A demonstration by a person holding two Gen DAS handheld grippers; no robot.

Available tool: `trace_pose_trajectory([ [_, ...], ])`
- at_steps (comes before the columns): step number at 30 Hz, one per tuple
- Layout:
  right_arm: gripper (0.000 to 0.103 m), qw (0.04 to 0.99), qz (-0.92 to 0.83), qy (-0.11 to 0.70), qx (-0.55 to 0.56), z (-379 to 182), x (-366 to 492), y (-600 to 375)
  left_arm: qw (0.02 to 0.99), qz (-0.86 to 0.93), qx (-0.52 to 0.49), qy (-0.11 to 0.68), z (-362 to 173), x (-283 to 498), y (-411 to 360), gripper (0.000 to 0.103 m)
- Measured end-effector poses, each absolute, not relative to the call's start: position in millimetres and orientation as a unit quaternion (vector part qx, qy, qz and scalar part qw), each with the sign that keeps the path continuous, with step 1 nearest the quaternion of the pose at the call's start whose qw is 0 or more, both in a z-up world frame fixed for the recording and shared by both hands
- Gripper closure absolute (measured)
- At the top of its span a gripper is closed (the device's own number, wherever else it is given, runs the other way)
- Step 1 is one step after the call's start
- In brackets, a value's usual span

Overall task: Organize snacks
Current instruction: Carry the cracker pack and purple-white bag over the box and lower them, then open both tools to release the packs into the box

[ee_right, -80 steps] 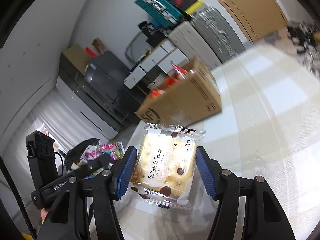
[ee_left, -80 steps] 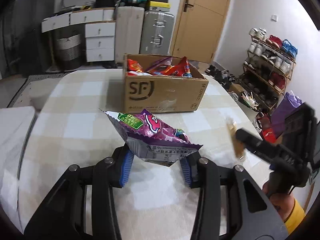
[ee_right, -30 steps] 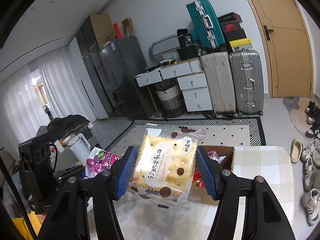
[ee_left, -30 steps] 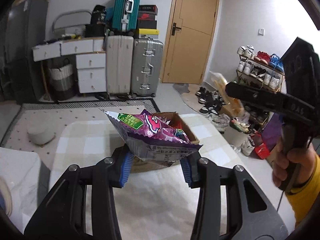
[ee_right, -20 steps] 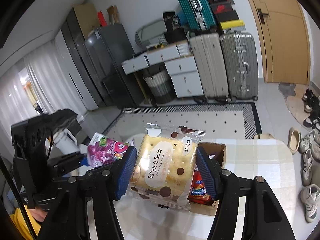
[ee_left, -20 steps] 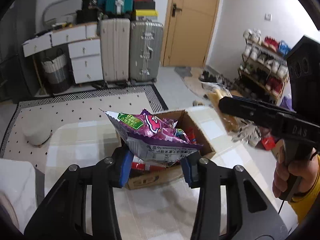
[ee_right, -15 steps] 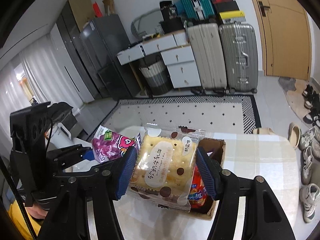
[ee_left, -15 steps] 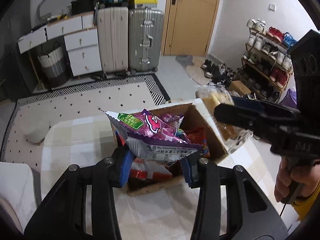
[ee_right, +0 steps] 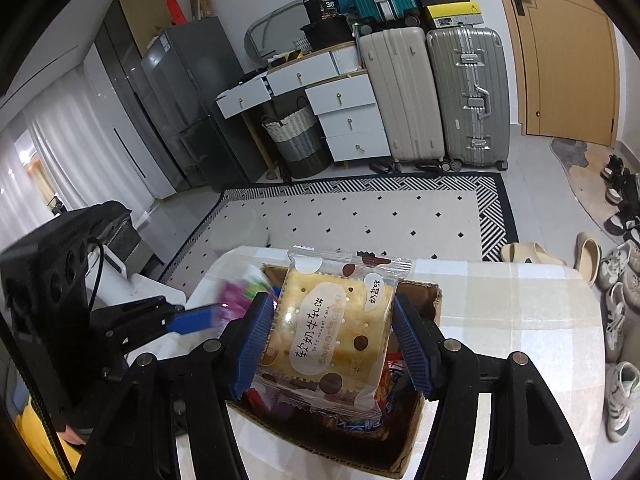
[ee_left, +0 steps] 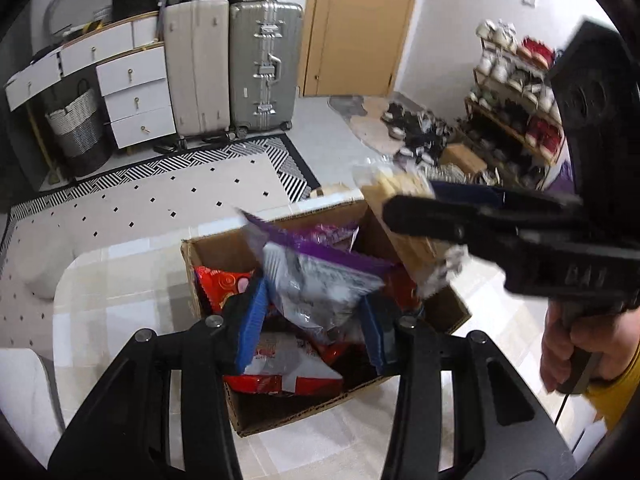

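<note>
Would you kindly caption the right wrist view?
Right gripper holds a cracker packet above the open snack box.

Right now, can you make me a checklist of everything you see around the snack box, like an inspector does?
Surface: pale checked table, holding the box.
Job's things: open cardboard box partly filled with red snack packets; purple snack bag and cracker pack both held over the box.
Clutter: nothing seen on the table beside the box.
Grippers: left gripper shut on the purple snack bag; right gripper shut on the cracker pack.
Cables: a dark cable at the left gripper's body.
Surroundings: suitcases, white drawers, woven basket, patterned rug, wooden door, shoes on the floor.
</note>
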State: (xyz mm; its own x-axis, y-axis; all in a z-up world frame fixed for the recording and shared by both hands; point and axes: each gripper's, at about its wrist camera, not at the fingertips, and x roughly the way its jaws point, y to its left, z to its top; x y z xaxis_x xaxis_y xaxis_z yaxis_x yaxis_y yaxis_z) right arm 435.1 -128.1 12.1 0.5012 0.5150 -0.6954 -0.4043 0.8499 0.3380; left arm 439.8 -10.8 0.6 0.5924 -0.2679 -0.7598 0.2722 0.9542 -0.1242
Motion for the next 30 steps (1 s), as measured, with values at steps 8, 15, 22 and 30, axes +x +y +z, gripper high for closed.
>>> trace_pose_trajectory([
  [8, 0.041, 0.857, 0.272, 0.434, 0.044, 3.2, 437.8, -114.9, 0.898, -0.122, 0.040, 0.422, -11.0, 433.5, -8.0, 0.046],
  [15, 0.041, 0.853, 0.272, 0.445, 0.035, -0.9, 436.3, -106.4, 0.897, -0.104, 0.048, 0.426, -13.3, 423.3, 13.4, 0.023],
  [22, 0.041, 0.850, 0.268, 0.453, 0.024, -4.1, 432.9, -100.7, 0.902, -0.096, 0.046, 0.419, -8.1, 390.6, 28.6, 0.023],
  [30, 0.038, 0.845, 0.257, 0.469, 0.001, -9.7, 434.3, -87.4, 0.917, -0.078, 0.063, 0.386, 12.4, 346.2, 27.9, 0.023],
])
